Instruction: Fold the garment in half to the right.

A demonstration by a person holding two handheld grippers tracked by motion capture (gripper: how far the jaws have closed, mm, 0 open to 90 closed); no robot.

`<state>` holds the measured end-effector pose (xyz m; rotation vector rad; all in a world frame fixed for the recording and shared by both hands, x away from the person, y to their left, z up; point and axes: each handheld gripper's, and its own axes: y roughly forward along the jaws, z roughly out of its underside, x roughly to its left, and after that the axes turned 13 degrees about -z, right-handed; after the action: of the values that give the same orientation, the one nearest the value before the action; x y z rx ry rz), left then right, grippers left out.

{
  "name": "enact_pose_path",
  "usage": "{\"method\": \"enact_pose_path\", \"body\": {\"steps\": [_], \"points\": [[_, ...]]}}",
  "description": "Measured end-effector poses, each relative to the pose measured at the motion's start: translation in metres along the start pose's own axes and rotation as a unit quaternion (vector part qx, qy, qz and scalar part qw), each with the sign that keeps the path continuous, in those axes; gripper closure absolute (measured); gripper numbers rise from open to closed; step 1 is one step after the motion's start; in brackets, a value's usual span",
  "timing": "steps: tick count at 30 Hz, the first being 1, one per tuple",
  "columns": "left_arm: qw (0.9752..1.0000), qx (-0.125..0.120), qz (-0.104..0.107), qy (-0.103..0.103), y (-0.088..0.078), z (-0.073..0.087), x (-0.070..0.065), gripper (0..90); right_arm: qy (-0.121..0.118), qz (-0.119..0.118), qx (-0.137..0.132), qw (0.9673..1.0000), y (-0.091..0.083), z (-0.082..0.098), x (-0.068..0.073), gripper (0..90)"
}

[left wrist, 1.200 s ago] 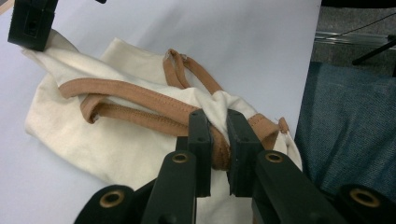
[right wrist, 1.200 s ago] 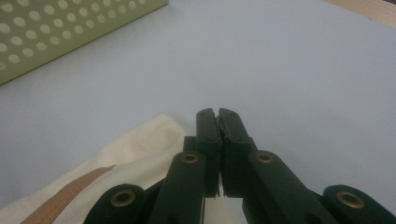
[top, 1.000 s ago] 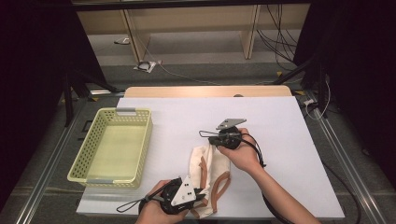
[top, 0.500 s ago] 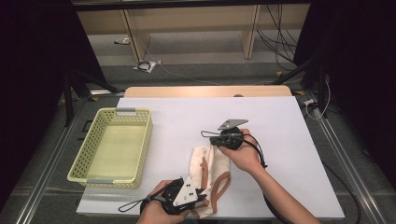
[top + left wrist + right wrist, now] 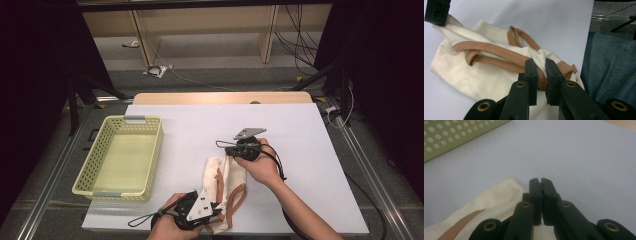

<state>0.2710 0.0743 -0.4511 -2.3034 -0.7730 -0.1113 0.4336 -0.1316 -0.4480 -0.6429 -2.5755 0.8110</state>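
We have the bag (image 5: pixel 223 192) lying on the white table (image 5: pixel 300 130) just right of the basket (image 5: pixel 121 155), pinned at both ends: our left gripper (image 5: pixel 540 75) is clamped on a bunched tan strap (image 5: pixel 499 51) and cloth at the near end, and our right gripper (image 5: pixel 540 185) is closed, seemingly on a thin edge of cloth at the far corner. We judge this the gathering or folding step; next both hands must lift together, keeping both grips tight, and carry the bag toward the basket.

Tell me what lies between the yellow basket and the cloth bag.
Nothing: in the high view, only bare white table separates the yellow basket from the cloth bag.
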Motion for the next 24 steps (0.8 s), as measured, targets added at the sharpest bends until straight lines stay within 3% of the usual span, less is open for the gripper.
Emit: {"method": "enact_pose_path", "body": {"steps": [24], "points": [[1.0, 0.002, 0.001, 0.002, 0.002, -0.0013, -0.0009, 81.9, 0.005, 0.001, 0.002, 1.0, -0.0028, 0.0028, -0.0016, 88.5]]}}
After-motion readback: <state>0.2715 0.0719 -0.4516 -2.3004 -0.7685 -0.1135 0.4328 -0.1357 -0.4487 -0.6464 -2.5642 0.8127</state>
